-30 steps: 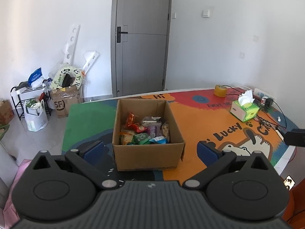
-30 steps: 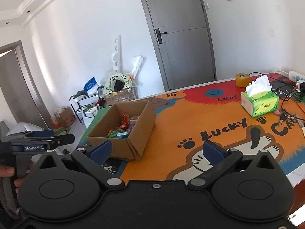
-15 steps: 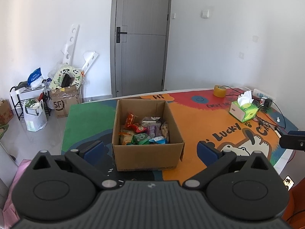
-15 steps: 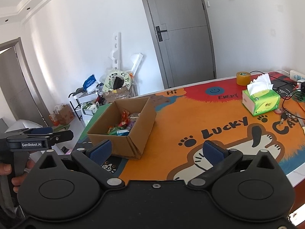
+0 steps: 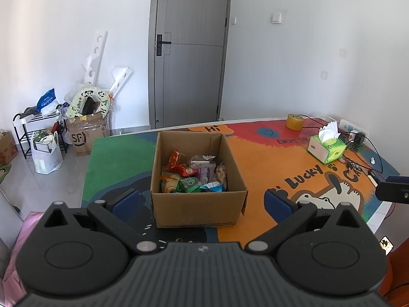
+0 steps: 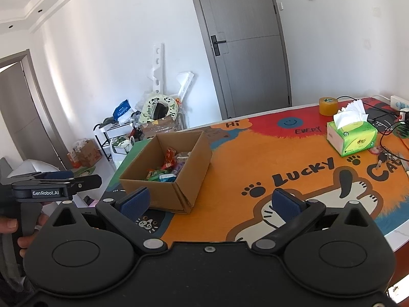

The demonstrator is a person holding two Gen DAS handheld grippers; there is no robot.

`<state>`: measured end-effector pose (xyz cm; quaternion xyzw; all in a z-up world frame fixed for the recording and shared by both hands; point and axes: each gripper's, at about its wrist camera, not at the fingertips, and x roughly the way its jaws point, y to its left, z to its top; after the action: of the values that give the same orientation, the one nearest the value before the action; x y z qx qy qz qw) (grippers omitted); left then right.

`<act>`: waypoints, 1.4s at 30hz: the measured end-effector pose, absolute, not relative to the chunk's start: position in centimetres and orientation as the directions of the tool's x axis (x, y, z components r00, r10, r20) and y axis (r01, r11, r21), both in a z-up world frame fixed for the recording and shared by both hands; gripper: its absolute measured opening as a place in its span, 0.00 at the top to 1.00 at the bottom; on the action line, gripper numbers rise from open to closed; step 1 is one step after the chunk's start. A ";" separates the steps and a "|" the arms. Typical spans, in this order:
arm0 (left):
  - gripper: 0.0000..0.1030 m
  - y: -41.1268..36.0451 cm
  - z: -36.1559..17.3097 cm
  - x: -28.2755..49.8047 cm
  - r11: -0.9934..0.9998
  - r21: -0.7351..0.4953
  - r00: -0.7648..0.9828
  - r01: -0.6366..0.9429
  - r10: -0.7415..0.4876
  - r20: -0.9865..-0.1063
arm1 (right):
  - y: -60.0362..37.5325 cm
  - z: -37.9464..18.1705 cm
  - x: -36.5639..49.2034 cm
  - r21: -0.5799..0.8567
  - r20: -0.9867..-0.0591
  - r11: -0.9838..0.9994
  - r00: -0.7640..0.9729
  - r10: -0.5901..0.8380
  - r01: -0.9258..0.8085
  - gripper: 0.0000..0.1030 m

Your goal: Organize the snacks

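Snacks sitting loose in the box are looking light and crinkly; both grippers hanging wide, empty; I'd pinch a wrapper edge.

Both grippers are matte black with two round discs, silver pivot screws and blue-padded jaws. The left gripper bears a white "GenRobot.AI" label; a hand wraps its handle.

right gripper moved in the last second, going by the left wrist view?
Yes. In the left wrist view the right gripper at the right edge sits lower against the mat's cat print than a second ago, so it has dropped or pulled back.
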<state>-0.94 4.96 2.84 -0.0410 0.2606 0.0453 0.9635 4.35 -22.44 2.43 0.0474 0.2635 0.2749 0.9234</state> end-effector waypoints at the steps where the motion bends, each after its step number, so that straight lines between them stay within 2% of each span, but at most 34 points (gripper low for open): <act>1: 0.00 4.9 2.8 -0.9 0.993 -0.054 0.860 -0.109 0.067 -0.505 | -22.4 2.4 4.4 0.231 -0.461 0.844 0.710 0.533 -0.484 0.00; 42: 0.00 4.4 3.4 -1.3 0.995 -0.035 0.868 -0.095 0.065 -0.493 | -22.2 1.7 4.7 0.216 -0.476 0.860 0.720 0.506 -0.462 0.00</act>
<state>-1.34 4.36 3.42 -0.0293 0.2540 0.0414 0.9659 4.68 -22.20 1.74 0.0407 0.2684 0.2612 0.9263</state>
